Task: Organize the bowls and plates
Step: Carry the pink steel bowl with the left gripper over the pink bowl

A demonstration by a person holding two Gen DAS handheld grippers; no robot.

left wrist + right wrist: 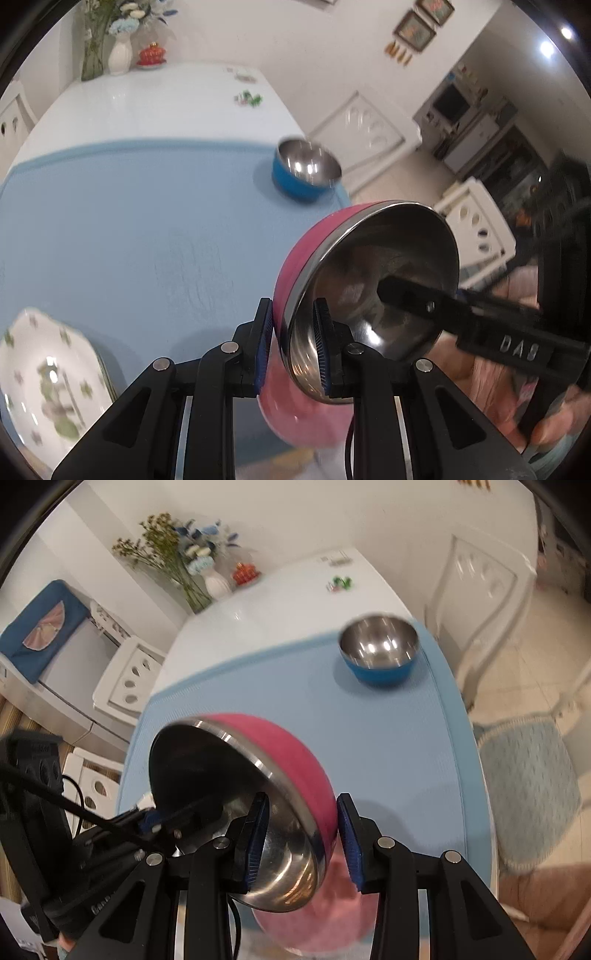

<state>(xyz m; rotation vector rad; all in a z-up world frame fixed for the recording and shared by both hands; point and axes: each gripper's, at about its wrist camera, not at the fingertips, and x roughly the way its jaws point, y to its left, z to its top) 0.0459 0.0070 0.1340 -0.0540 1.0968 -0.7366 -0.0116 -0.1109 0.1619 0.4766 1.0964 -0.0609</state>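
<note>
The pink bowl (317, 254) hangs tilted in the air above the near part of the table (129, 229), so it is mid-transfer and not yet put away. The left gripper (293, 350) has its jaws clenched on the bowl's rim; the right gripper (303, 838) straddles the opposite rim, its outer pad apparently just clear. The blue bowl (304, 170) sits alone at the far right edge (a likely nesting target), and the flowered plates (48, 384) are already stacked at the near left corner.
</note>
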